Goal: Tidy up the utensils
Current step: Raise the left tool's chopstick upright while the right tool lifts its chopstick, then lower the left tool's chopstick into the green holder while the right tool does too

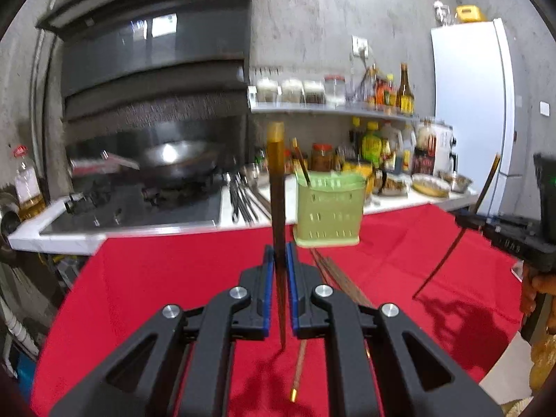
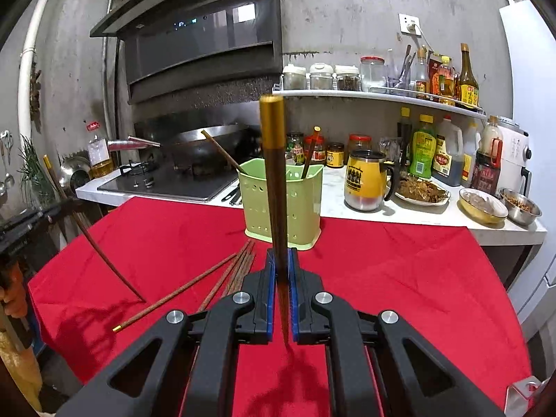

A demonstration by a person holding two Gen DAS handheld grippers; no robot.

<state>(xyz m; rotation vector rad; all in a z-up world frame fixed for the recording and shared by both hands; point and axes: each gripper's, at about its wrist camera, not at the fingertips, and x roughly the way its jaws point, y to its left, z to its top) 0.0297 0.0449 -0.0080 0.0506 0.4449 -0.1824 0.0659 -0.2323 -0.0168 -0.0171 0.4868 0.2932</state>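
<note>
Red cloth [image 2: 399, 271] lies below both grippers [image 1: 280, 260] [image 2: 282, 264], each clamping 1 upright chopstick [image 1: 277, 187] [image 2: 274, 173] before the green holder [image 2: 283, 205].

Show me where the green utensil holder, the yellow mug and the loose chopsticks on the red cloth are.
green utensil holder [image 2: 282, 205]: right wrist view, on its perforated front wall.
yellow mug [image 2: 365, 179]: right wrist view, on the yellow body.
loose chopsticks [image 2: 232, 271]: right wrist view, on the middle of the bundle.
</note>
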